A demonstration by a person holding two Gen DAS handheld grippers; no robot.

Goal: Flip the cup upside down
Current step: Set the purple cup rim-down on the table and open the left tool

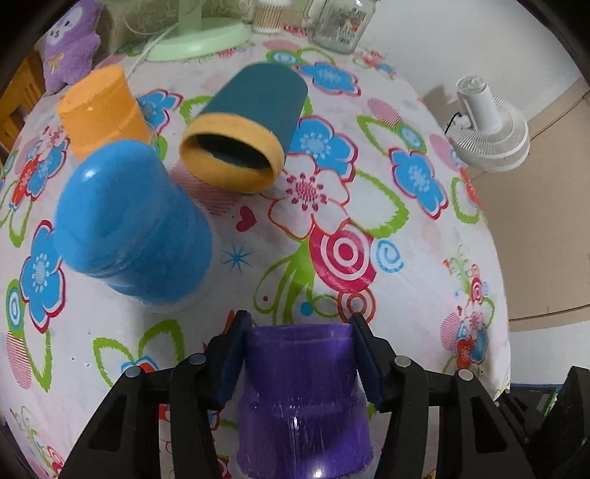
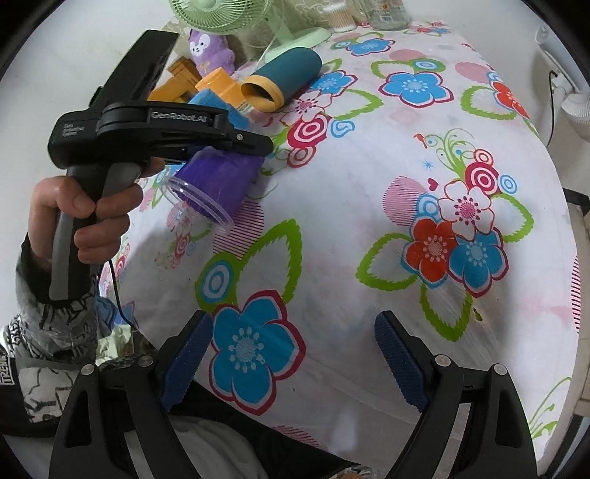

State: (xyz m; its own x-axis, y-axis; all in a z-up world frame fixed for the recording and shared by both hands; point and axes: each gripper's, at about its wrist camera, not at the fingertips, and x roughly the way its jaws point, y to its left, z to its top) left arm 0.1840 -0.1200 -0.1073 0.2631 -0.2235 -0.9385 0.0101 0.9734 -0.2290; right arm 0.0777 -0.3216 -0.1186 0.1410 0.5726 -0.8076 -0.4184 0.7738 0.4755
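Right now the left tongs [image 1: 298, 353] are clamped on the purple cup [image 1: 302, 398], one blue pad pressed against each side of its body. From the right wrist view the same purple cup [image 2: 217, 184] hangs in the air above the counter [image 2: 350, 221], tilted on its side with its clear rim facing down and toward the camera, held under the black body of the left tongs [image 2: 225, 154]. A hand [image 2: 84, 217] wraps around the grey handle of that tool, and a patterned sleeve shows below the wrist.

The right tongs [image 2: 295, 361] stand wide apart with nothing between the pads, hovering over a blue flower printed on the floral cloth that covers the counter.

Beyond the purple cup, a blue cup [image 1: 136, 228] stands upside down on the cloth, and an orange cup [image 1: 103, 110] stands upside down just behind it. A teal cup with a yellow rim [image 1: 250, 125] lies on its side near them, mouth toward the camera. At the far edge sit the base of a green fan [image 1: 199, 37], a purple plush toy [image 1: 70, 40] and a glass jar [image 1: 343, 25]. A white fan [image 1: 486, 129] stands off to the right, away from the counter.
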